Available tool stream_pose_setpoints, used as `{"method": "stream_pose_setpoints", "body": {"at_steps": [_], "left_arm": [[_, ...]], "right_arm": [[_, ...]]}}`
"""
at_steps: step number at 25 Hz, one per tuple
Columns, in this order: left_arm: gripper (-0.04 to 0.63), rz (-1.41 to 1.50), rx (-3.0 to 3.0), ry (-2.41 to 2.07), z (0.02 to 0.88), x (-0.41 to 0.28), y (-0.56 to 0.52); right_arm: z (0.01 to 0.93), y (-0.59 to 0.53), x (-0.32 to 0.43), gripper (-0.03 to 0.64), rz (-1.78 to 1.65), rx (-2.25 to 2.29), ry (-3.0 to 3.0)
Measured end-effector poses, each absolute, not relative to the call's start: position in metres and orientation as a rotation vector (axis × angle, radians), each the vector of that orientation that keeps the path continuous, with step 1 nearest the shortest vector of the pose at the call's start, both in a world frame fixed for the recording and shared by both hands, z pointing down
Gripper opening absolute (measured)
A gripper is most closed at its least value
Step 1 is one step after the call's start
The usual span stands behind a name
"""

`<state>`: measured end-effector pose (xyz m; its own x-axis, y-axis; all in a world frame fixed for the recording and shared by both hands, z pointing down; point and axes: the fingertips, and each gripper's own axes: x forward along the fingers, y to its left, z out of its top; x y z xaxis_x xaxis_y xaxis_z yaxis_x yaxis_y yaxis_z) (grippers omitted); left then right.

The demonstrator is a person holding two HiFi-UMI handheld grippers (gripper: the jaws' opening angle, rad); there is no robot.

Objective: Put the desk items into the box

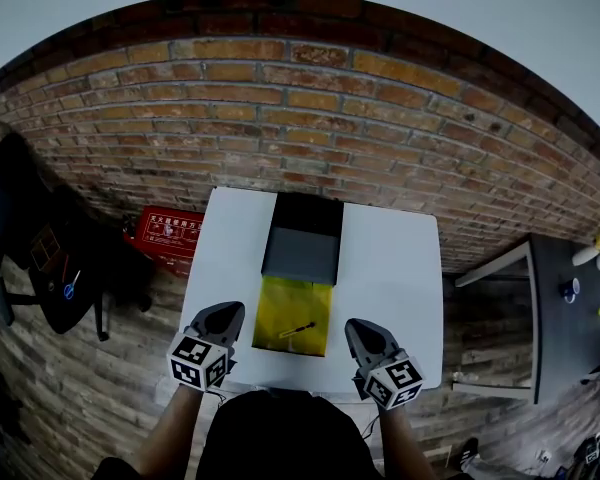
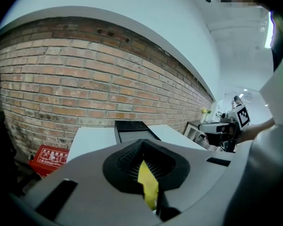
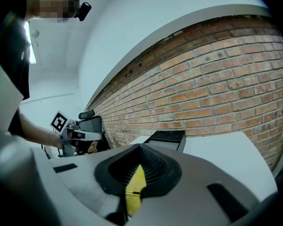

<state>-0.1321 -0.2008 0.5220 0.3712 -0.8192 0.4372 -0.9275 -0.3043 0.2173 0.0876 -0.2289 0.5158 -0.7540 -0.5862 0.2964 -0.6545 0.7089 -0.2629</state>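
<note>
A white table (image 1: 395, 268) carries an open black box (image 1: 302, 236) at its far middle. Just in front of the box lies a flat yellow item (image 1: 293, 313) with a small black object (image 1: 299, 329) on top. My left gripper (image 1: 223, 315) hovers at the near edge, left of the yellow item, jaws shut and empty. On the other side of the item, my right gripper (image 1: 359, 330) is likewise shut on nothing. The left gripper view shows the box (image 2: 132, 128) beyond the closed jaws and the yellow item (image 2: 148, 185) through their slit. In the right gripper view, the yellow item (image 3: 135, 187) also shows.
A brick wall stands behind the table. On the wooden floor to the left are a red case (image 1: 166, 232) and a black chair (image 1: 40, 263). A dark desk (image 1: 565, 318) with small items stands to the right.
</note>
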Motion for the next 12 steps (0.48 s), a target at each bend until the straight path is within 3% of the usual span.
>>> {"method": "stream_pose_setpoints", "body": {"at_steps": [12], "left_arm": [[0.014,0.354,2.219,-1.489,0.5257,-0.1272,-0.2028]], "right_arm": [[0.5196,-0.2266,0.0853,0.021,0.523,0.995,-2.716]]}}
